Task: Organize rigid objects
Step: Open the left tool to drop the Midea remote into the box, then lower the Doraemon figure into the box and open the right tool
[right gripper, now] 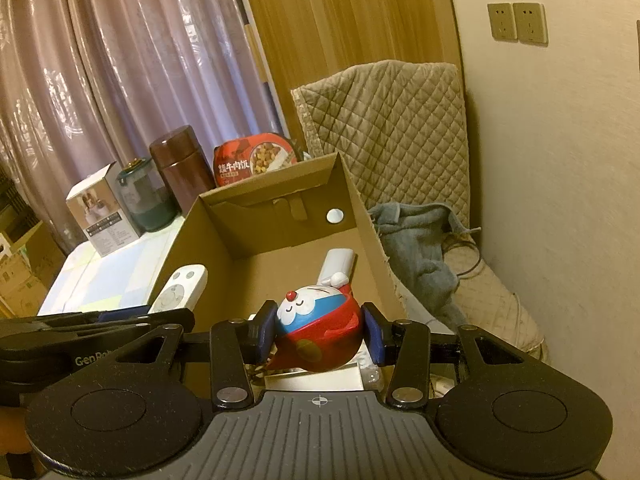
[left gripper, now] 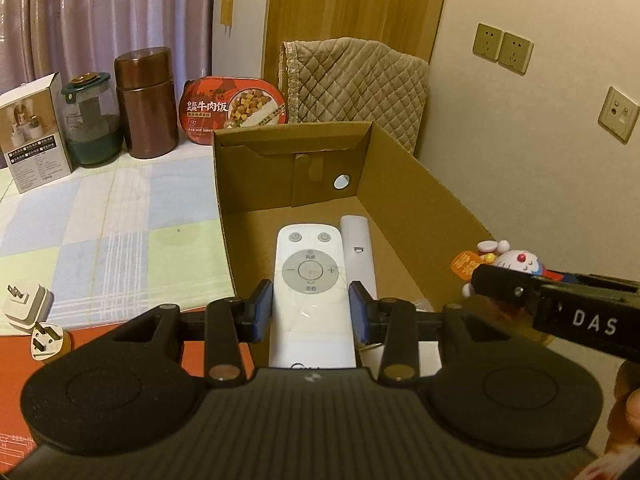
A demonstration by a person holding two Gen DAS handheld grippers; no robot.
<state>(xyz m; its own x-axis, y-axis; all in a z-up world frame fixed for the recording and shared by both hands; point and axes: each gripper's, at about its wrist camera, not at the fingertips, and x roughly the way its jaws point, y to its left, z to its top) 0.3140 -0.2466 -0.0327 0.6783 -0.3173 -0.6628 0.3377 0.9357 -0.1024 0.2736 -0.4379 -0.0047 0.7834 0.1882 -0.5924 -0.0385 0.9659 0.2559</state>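
My left gripper (left gripper: 311, 312) is shut on a white remote control (left gripper: 310, 280) with grey round buttons, held over the open cardboard box (left gripper: 420, 184). A second, slimmer white remote (left gripper: 357, 252) lies on the box floor beside it. My right gripper (right gripper: 318, 330) is shut on a round blue, white and red cartoon cat toy (right gripper: 316, 330), also above the box (right gripper: 280, 264). In the left wrist view that toy (left gripper: 516, 260) and the right gripper's black finger show at the box's right wall. The held remote (right gripper: 180, 288) appears at the left in the right wrist view.
Behind the box stand a red instant-meal tub (left gripper: 236, 110), a brown canister (left gripper: 146, 104), a glass jar (left gripper: 92, 124) and a white carton (left gripper: 34, 132). Two white plug adapters (left gripper: 34, 312) lie on the checked cloth. A quilted cushion (right gripper: 384, 140) and a blue towel (right gripper: 420, 248) sit right of the box.
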